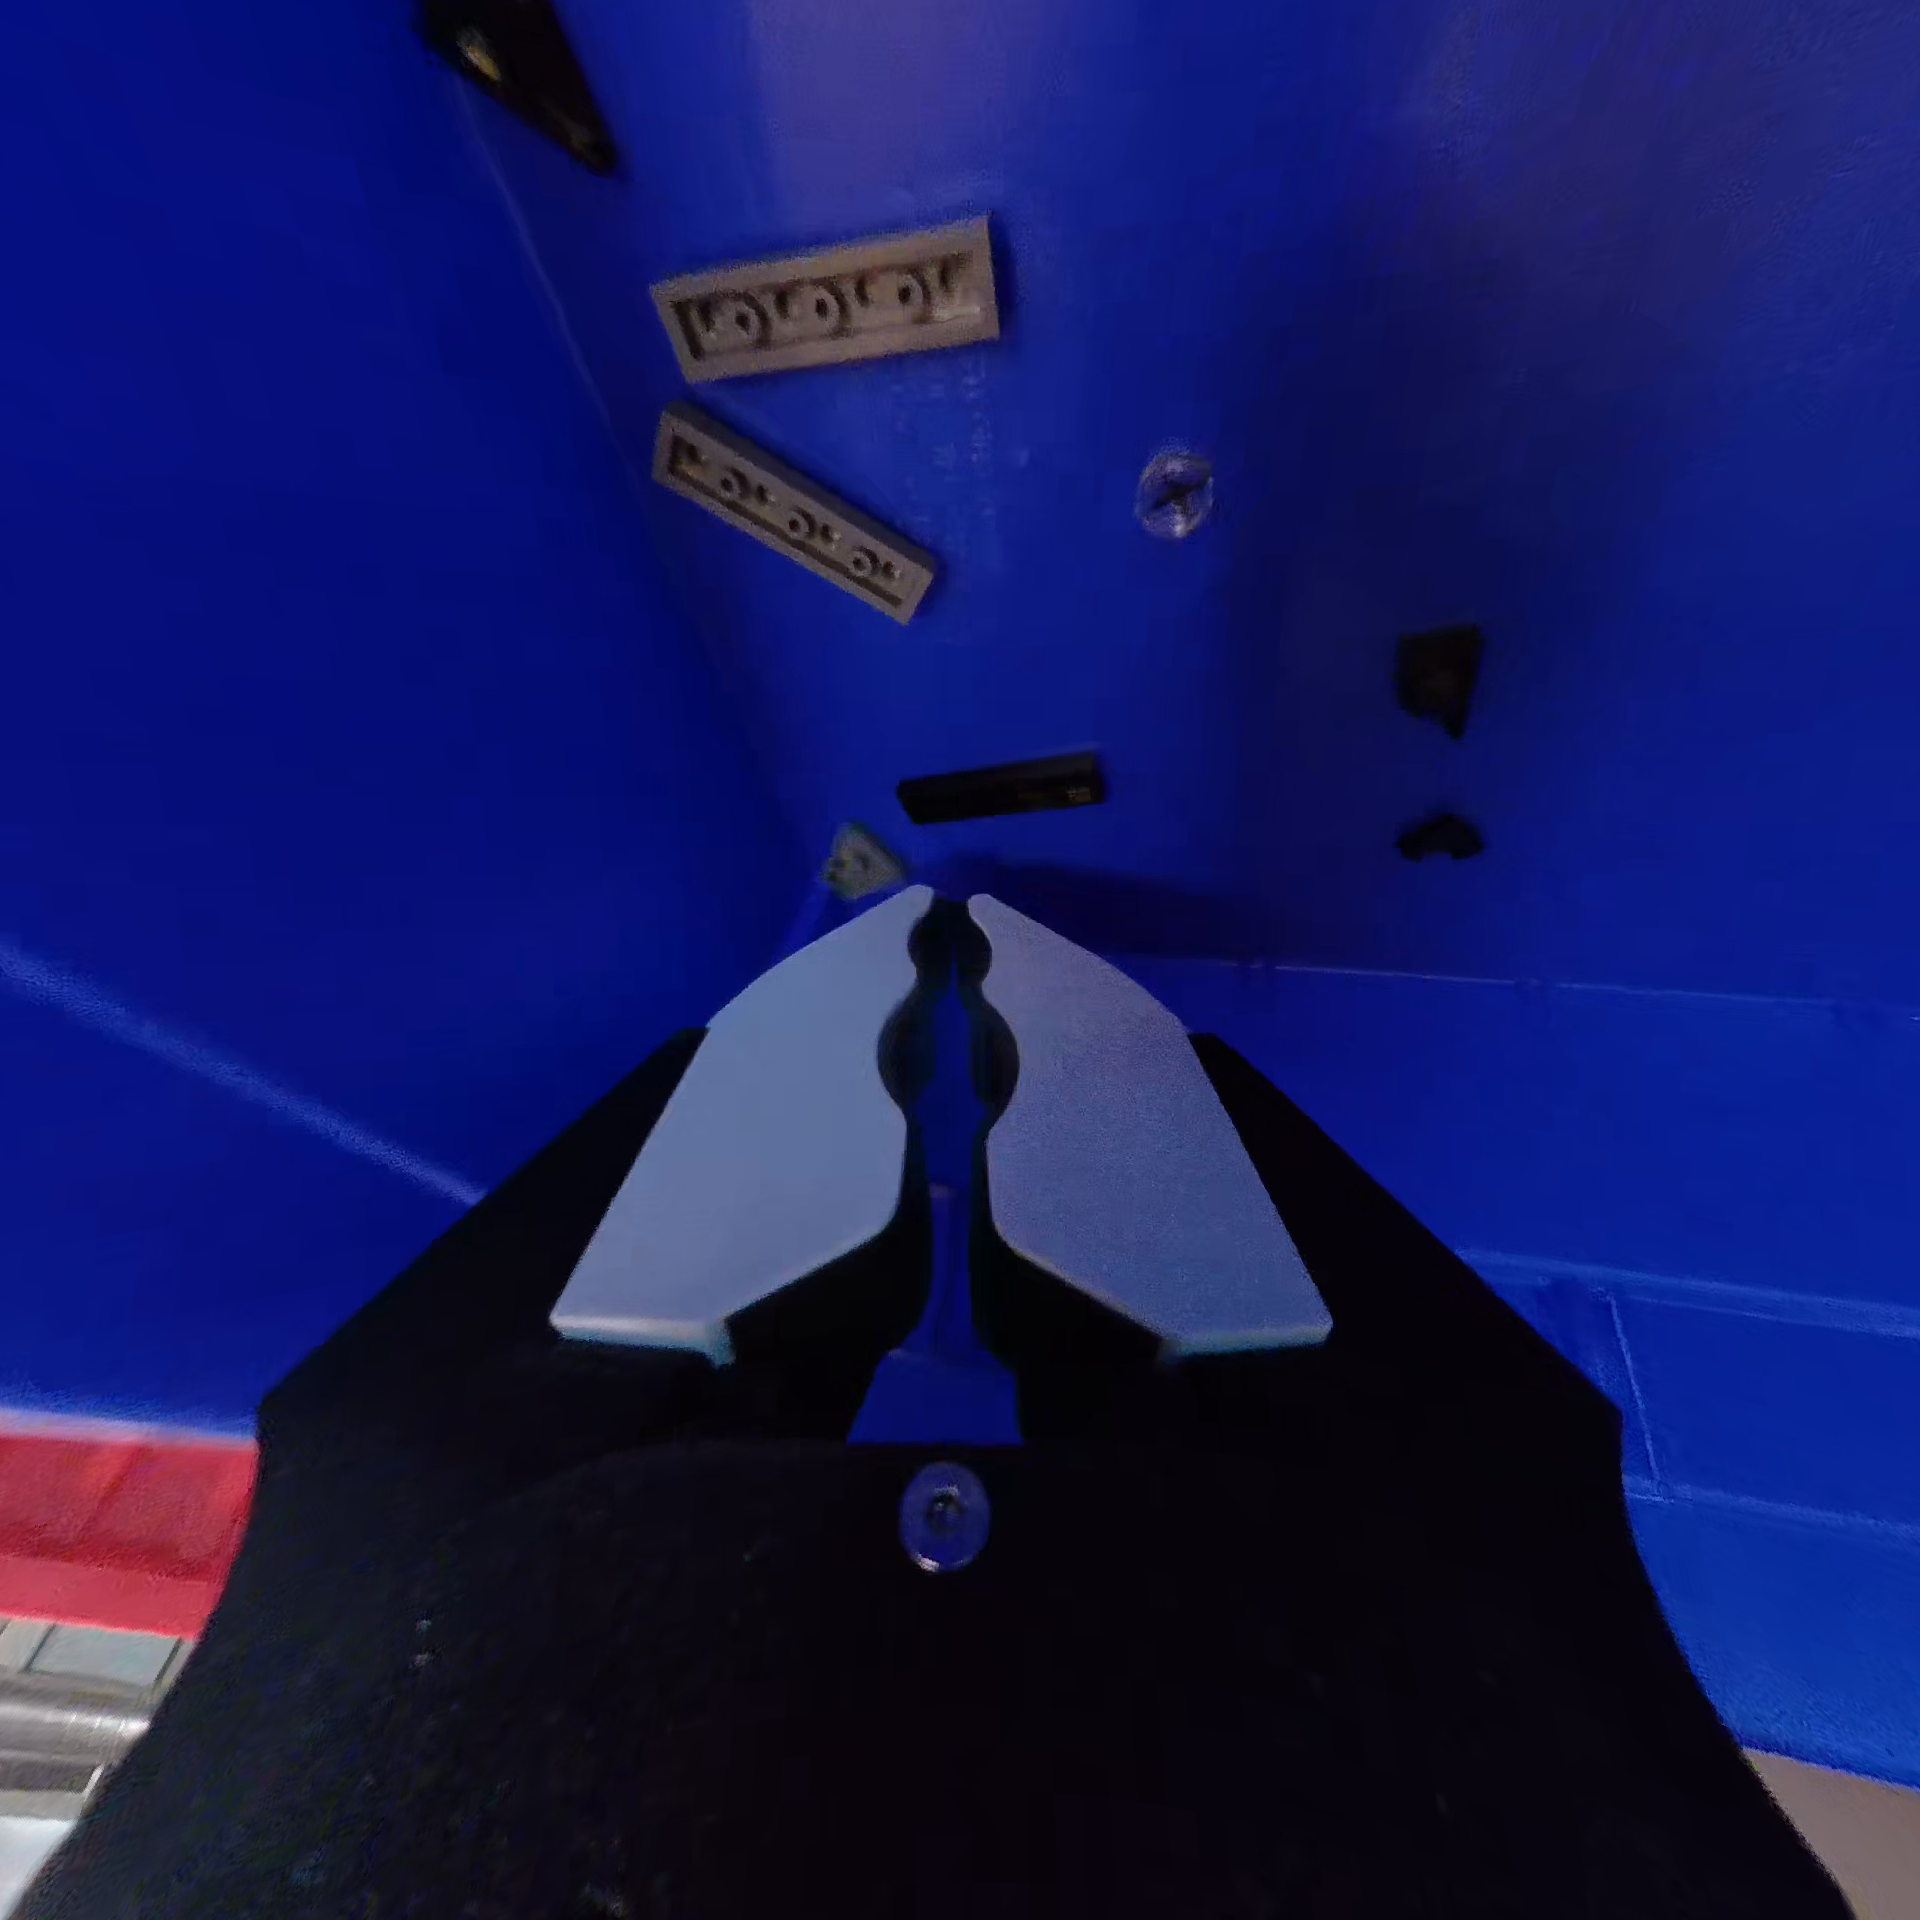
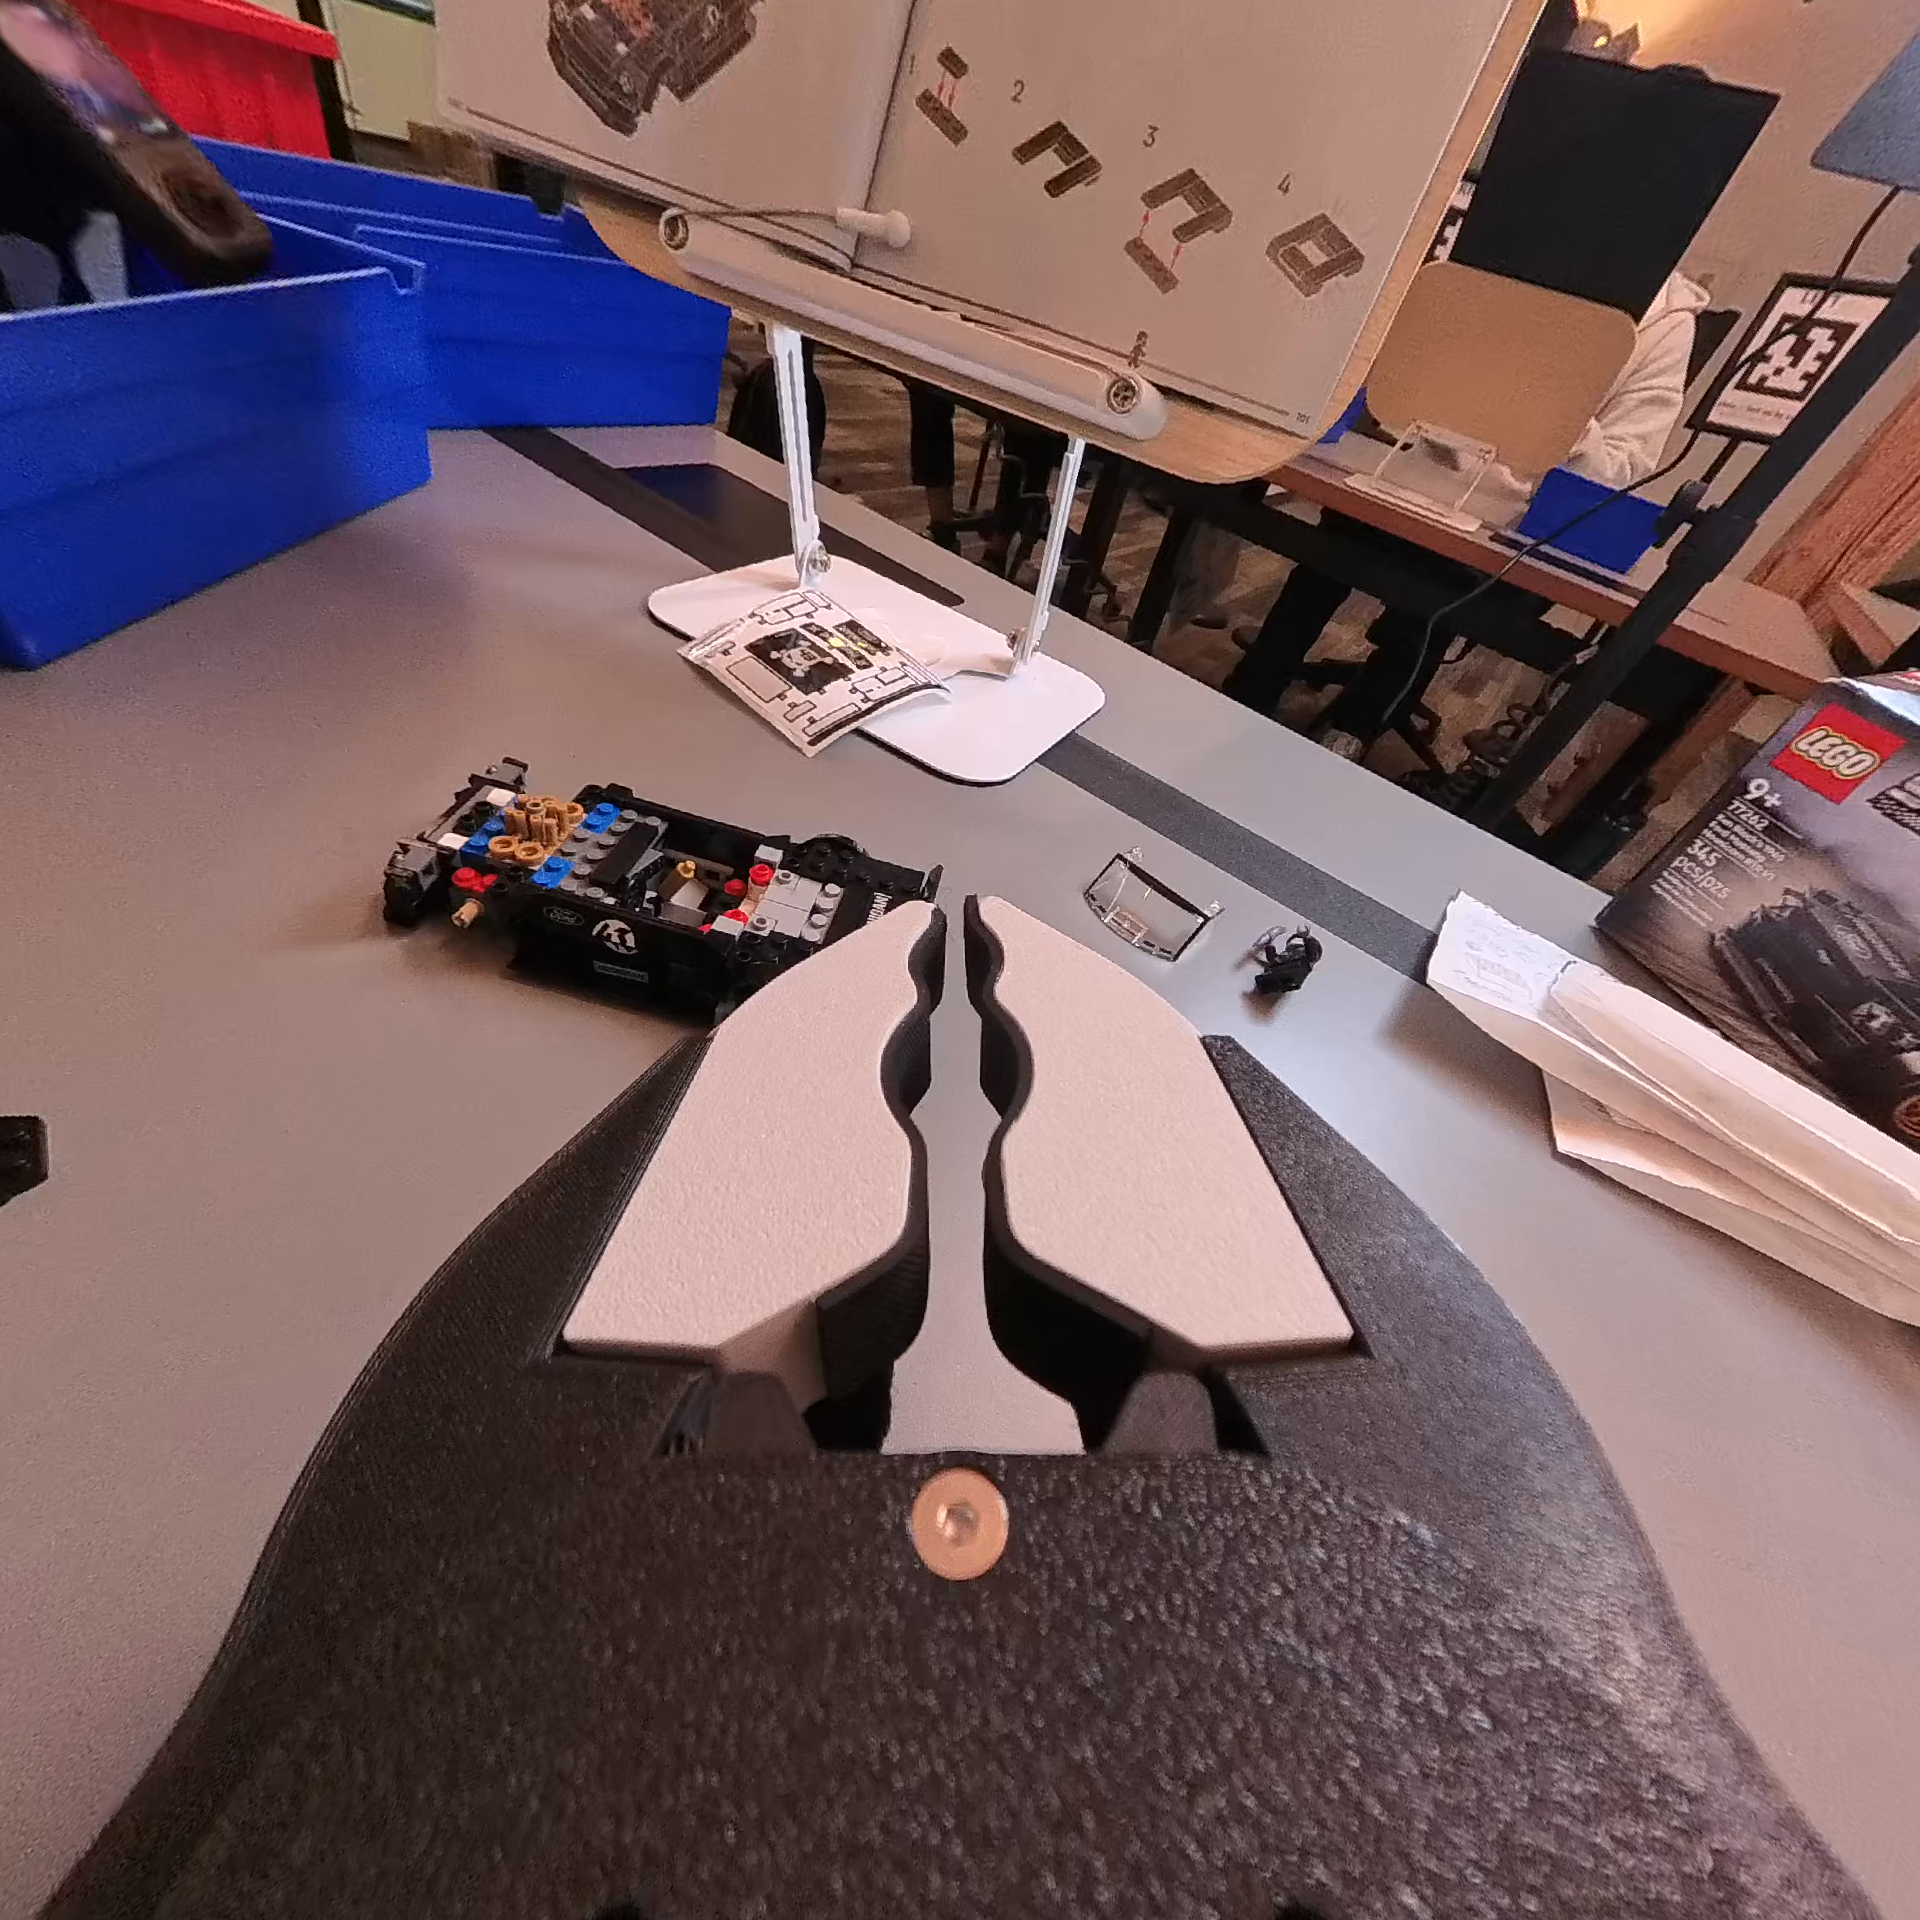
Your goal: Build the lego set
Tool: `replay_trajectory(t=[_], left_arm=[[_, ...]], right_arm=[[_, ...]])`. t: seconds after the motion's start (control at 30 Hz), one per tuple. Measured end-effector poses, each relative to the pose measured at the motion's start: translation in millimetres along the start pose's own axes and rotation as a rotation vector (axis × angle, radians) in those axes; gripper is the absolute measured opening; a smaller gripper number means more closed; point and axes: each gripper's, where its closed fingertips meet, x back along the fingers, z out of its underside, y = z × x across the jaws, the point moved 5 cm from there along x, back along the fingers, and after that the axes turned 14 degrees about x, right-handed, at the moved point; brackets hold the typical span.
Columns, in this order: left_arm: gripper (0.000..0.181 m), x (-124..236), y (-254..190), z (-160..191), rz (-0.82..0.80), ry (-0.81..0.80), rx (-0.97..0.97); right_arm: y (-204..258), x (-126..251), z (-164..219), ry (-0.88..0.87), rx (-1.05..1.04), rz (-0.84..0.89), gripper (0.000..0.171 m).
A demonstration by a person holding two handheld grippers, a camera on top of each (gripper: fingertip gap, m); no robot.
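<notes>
My left gripper [image 1: 948, 902] is inside a blue bin [image 1: 1351, 312], tips low near the bin floor, and its fingers are shut. I cannot tell whether anything is pinched at the tips. Close ahead lie a small grey wedge piece [image 1: 860, 858] and a long black piece [image 1: 1000, 787]. Two grey plates [image 1: 826, 301] [image 1: 790, 514] lie farther off. My right gripper [image 2: 956, 909] hovers over the grey table [image 2: 260, 1091], shut with nothing between its pads. The partly built black car [image 2: 644, 883] lies just ahead to its left.
A clear windscreen piece [image 2: 1148, 902] and a small black part [image 2: 1286, 956] lie to the right of the car. The instruction booklet on its white stand [image 2: 1039, 156], a sticker sheet [image 2: 816, 660], the set's box [image 2: 1808, 883], paper bags [image 2: 1662, 1091] and blue bins [image 2: 208, 416] surround the work area. The left gripper's tips are roughly 60 cm from the right gripper's.
</notes>
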Motion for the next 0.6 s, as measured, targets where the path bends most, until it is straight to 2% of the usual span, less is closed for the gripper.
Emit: replay_trajectory(t=[0.23,0.37,0.47,0.6], left_arm=[[0.0,33.8,-7.2,7.1,0.081,-0.204,0.077],[0.0,40.8,-1.5,7.8,0.048,-0.272,0.138],[0.013,39.1,0.9,0.7,0.064,-0.296,0.251],[0.017,38.1,10.0,-11.9,0.1,-0.34,0.516]], right_arm=[[2.0,-0.6,-0.9,-0.005,0.0,-0.011,0.003],[2.7,0.2,-2.9,-0.011,0.005,-0.012,0.003],[2.0,1.2,-3.8,-0.015,0.004,-0.01,0.003],[1.5,2.4,-5.1,-0.022,0.001,-0.008,0.003]])
